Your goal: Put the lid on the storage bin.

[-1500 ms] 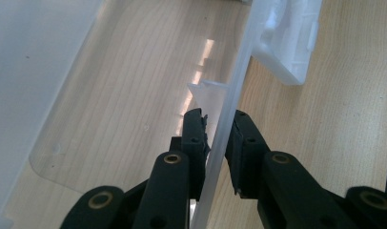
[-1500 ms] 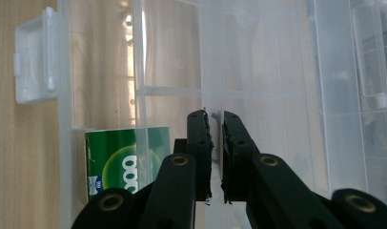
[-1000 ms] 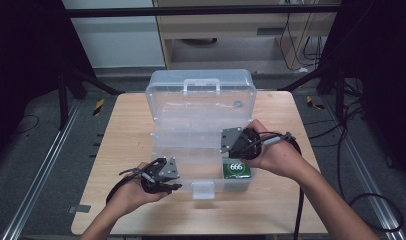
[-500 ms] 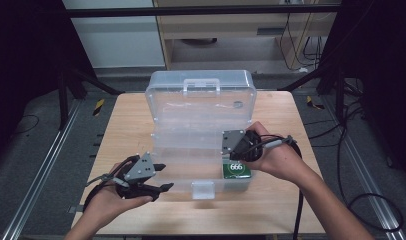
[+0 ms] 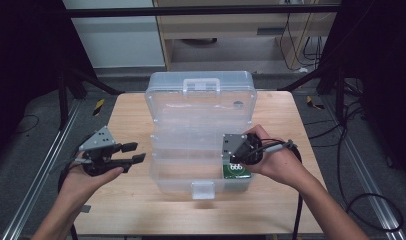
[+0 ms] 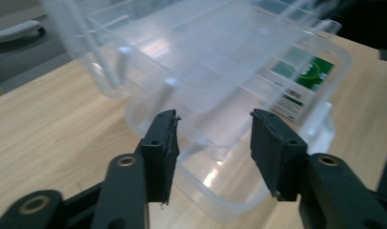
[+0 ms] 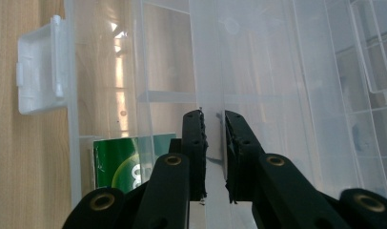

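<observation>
Dark floor and metal rails surround a pale wooden worktop [image 5: 141,210] seen from above. Nearest the viewer, two forearms enter from the bottom edge.

The left gripper [image 5: 136,152] is held clear of the worktop's left part. Its fingers [image 6: 160,148] stand partly apart with nothing between them and have just been closing a little. They are pointed toward the near left wall of a clear plastic organiser box [image 5: 181,170], which lies just beside them to the right.

The right gripper [image 5: 232,161] is set down into the box's near right part. In the right gripper view its fingers [image 7: 194,143] are drawn nearly together on a thin clear tray wall [image 7: 213,102], apparently pinching it. A green card [image 5: 236,171] lies in the compartment right below, behind the white latch [image 5: 203,190] on the front edge.

The box sits at the worktop's centre, long axis running left to right. Its lid [image 5: 201,97] is tipped open at the far side, handle uppermost. The right hand is the one at the box. The left has a short reach to the right to meet it.

Compared with a second ago, the left gripper has been drawn away from the box's front edge, out to the left and upward. The right gripper, box and card are unchanged.
</observation>
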### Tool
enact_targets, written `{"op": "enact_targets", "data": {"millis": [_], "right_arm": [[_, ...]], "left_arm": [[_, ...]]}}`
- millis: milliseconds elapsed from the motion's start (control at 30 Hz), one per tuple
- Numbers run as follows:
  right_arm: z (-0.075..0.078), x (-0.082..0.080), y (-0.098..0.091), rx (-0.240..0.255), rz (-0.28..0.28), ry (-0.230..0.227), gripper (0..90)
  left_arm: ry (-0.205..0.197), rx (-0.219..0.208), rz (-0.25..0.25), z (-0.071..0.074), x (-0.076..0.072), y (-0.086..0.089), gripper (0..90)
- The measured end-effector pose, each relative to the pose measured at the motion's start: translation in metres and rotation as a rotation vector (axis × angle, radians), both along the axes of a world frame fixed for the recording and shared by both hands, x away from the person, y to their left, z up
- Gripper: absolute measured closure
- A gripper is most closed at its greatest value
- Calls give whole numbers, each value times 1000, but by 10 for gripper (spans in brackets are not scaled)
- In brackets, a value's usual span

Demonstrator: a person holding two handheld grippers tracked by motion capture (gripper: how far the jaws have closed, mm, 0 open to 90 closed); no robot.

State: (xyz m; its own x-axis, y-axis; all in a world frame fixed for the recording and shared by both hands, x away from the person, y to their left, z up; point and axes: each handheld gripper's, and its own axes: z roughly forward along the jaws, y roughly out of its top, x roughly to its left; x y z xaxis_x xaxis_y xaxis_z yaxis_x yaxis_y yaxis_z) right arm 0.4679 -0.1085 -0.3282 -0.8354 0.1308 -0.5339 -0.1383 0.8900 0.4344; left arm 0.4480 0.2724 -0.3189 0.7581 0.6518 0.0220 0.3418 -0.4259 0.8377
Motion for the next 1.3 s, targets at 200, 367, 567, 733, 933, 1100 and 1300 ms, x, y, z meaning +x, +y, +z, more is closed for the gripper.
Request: {"op": "enact_targets", "data": {"millis": [200, 367, 567, 733, 933, 1100, 1300], "right_arm": [[-3, -3, -1, 7, -1, -19, 794], [-4, -6, -1, -3, -4, -28, 789], [-6, -9, 0, -15, 2, -26, 787], [-6, -10, 1, -38, 4, -27, 791], [-5, -10, 2, -47, 8, -19, 798], [-6, -11, 3, -48, 9, -24, 797], [-8, -13, 2, -44, 10, -25, 796]], "left_arm": [[16, -51, 27, 13, 24, 1, 636], [22, -19, 23, 18, 39, -9, 679], [22, -5, 32, 26, 45, -14, 737], [39, -9, 53, 28, 50, -9, 795], [60, 5, 60, 27, 54, -8, 890], [69, -20, 77, 23, 60, -9, 896], [93, -94, 89, 19, 69, -11, 896]]}}
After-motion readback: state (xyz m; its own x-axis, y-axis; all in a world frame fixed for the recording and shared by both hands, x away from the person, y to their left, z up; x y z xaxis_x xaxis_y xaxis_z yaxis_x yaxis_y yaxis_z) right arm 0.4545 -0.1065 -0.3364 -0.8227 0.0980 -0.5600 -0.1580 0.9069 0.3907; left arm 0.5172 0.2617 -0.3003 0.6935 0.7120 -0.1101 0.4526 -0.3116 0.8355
